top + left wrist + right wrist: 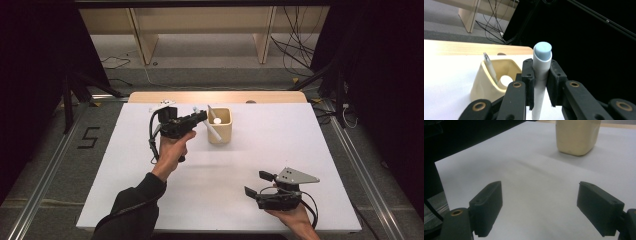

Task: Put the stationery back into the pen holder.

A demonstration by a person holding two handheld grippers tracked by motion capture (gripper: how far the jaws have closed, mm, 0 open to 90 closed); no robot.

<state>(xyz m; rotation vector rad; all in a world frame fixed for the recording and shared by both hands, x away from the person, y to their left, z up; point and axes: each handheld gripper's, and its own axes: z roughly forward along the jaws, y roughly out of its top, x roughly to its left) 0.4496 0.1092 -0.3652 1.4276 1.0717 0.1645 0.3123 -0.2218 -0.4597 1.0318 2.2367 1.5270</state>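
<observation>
While the right gripper point(260, 184) waits wide open and empty near the tabletop's point(250, 165) near right corner, the left gripper point(540, 82) farther back is clamped on a white marker point(541, 75) beside the cup point(220, 126) toward the far edge. Light, stiff and smooth, the marker could slip; grip mid-barrel, below the blue cap point(543, 50).

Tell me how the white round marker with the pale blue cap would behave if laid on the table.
The white round marker with the pale blue cap looks smooth and cylindrical, so it would probably roll on the flat white table. It stays straight while shut in the left gripper, so likely stiff and light.
</observation>
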